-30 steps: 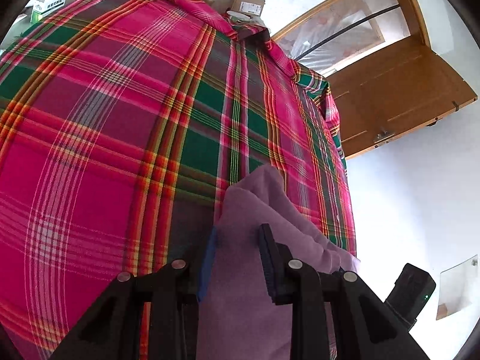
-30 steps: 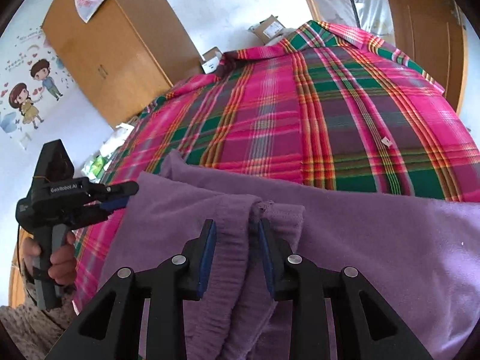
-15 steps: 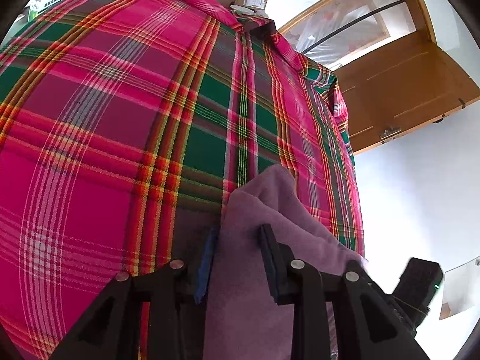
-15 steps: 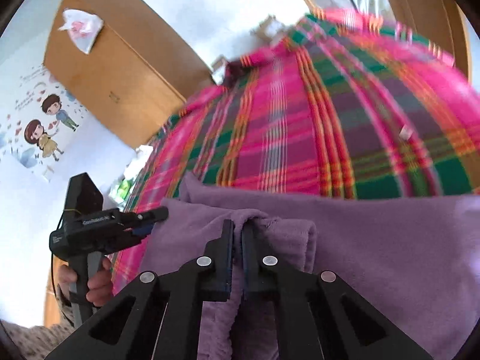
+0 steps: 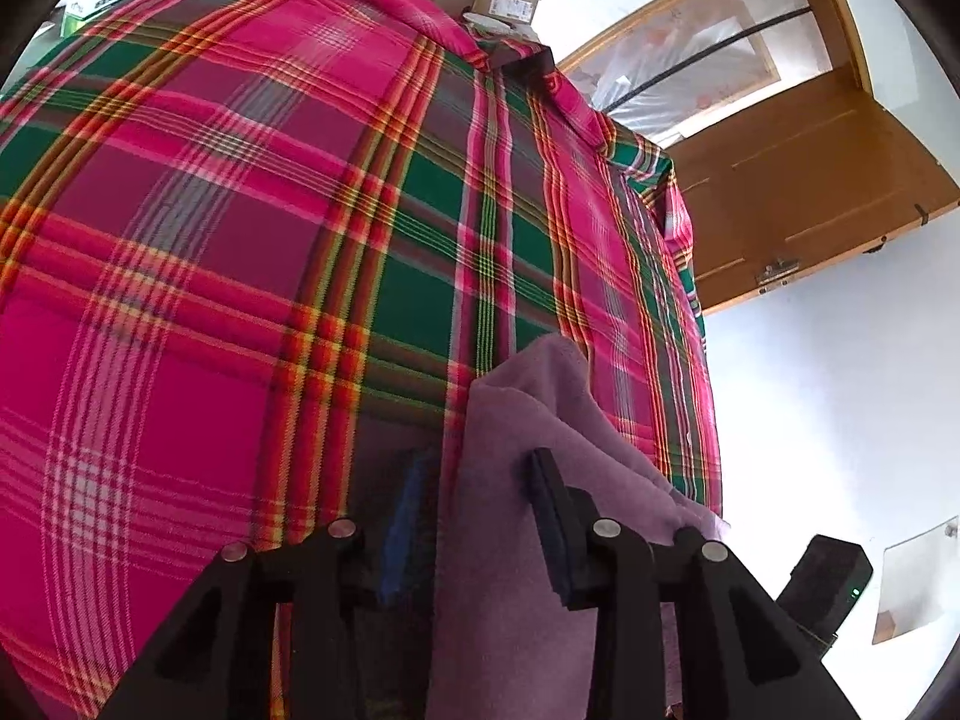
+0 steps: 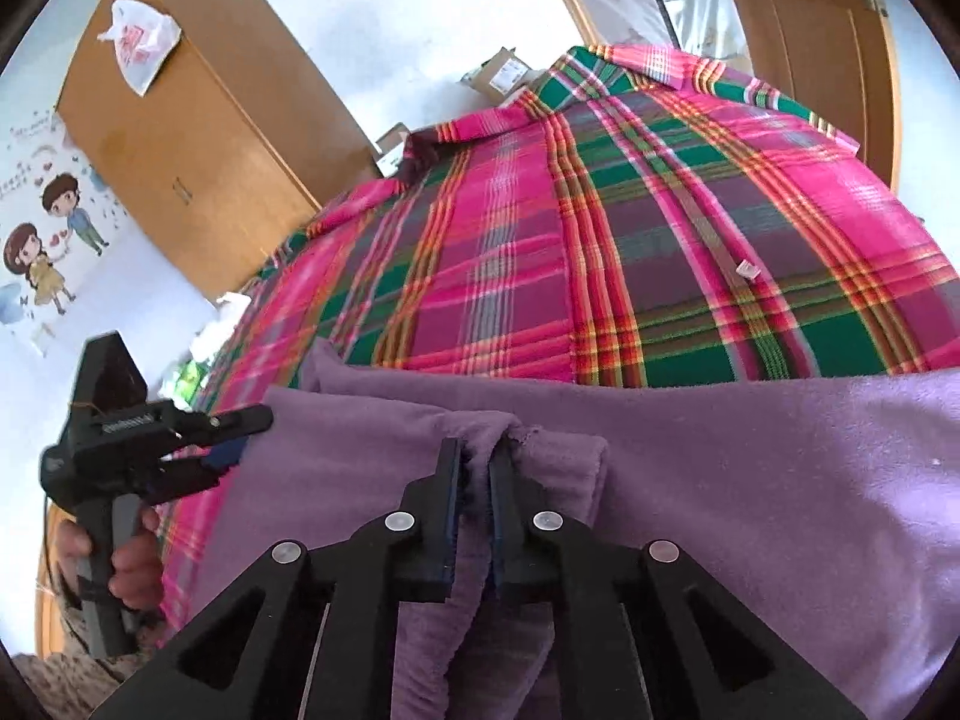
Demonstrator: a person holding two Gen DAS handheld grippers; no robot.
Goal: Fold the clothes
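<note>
A purple fleece garment (image 6: 750, 480) lies on a bed covered by a pink, green and red plaid sheet (image 6: 600, 240). My right gripper (image 6: 477, 474) is shut on a bunched fold of the garment near its front edge. In the left wrist view the garment's corner (image 5: 522, 420) rises between the fingers of my left gripper (image 5: 477, 504), which stand wide apart and open around it. The right wrist view shows the left gripper (image 6: 234, 438) at the garment's left edge, held by a person's hand (image 6: 129, 564). The plaid sheet (image 5: 240, 240) fills most of the left wrist view.
A wooden wardrobe (image 6: 198, 108) with a plastic bag (image 6: 141, 42) on top stands beyond the bed's left side. Cardboard boxes (image 6: 501, 72) sit on the floor past the far end. A wooden door (image 5: 810, 180) stands open to the right.
My right gripper's fingers have closed onto the purple fold and lifted a little. The left gripper stays open around the garment's corner, shifted slightly.
</note>
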